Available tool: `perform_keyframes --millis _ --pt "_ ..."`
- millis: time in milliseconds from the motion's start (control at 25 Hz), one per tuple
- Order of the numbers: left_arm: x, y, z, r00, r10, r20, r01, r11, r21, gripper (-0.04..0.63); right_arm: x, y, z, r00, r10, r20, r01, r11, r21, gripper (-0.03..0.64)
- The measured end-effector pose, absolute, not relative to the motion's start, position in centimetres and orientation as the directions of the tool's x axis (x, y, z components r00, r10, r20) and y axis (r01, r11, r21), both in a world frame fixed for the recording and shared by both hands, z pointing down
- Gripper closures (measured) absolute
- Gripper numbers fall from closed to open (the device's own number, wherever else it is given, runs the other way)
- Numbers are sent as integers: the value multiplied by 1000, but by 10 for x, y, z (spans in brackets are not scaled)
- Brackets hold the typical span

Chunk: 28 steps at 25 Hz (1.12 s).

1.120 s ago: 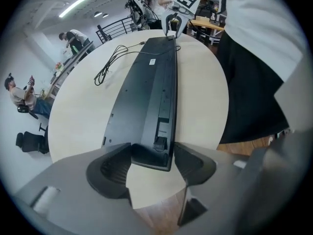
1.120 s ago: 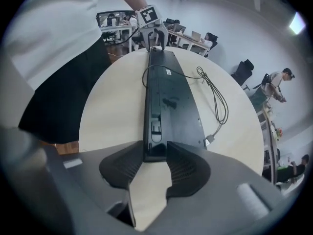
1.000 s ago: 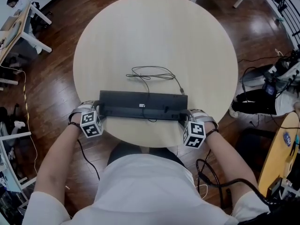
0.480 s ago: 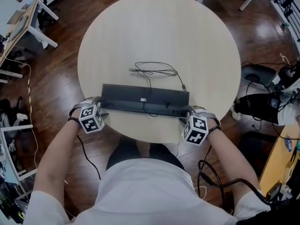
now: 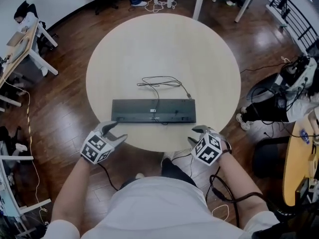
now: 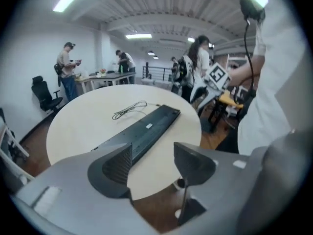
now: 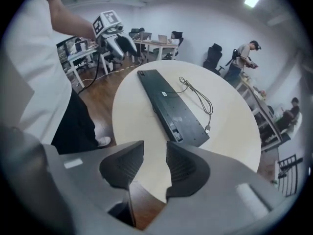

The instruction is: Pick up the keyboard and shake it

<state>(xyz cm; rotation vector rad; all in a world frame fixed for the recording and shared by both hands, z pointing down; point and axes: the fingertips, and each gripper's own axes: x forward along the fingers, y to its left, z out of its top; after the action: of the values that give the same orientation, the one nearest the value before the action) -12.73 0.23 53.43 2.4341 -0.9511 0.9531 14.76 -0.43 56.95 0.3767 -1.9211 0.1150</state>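
Black keyboard (image 5: pixel 153 111): lies flat on the table, lengthwise across the middle of the head view, a little below centre. A small white label shows on its upward face. Neither gripper touches it.
Pale wood table (image 5: pixel 164 49): round, filling the upper middle of the head view. Its near edge curves just below the keyboard.
Thin dark cable (image 5: pixel 162 81): lies in a loose loop on the table just above the keyboard and runs down to its far long edge.
Grey left gripper (image 5: pixel 115 133): lower left of the head view, at the table's near edge, below the keyboard's left end and apart from it. Its jaws stand wide apart, with only table top and floor showing between them.
Grey right gripper (image 5: pixel 195 134): lower right of the head view, at the table's near edge, below the keyboard's right end and apart from it. Its jaws are closing, with a narrow gap and nothing between them.
Square-marked cubes (image 5: pixel 94 149): one sits on each gripper, nearer the person.
Dark wood floor (image 5: pixel 65 108): surrounds the table.
White shirt (image 5: pixel 159 208): bottom middle of the head view. Bare forearms reach up from it to the grippers.
Background people (image 6: pixel 66 67): several stand by desks in the upper left and upper middle of the left gripper view.
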Motion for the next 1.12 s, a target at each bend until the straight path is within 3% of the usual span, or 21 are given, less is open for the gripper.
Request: perform_keyframes --millis 440,1120 --pt "-129 114 450 745 -552 374 -653 -717 243 339 108 108 496 -450 -476 756 -673 737 63 465" --pt "-112 191 410 801 -511 313 -581 -789 197 345 87 197 435 -506 -595 624 -761 649 2 462"
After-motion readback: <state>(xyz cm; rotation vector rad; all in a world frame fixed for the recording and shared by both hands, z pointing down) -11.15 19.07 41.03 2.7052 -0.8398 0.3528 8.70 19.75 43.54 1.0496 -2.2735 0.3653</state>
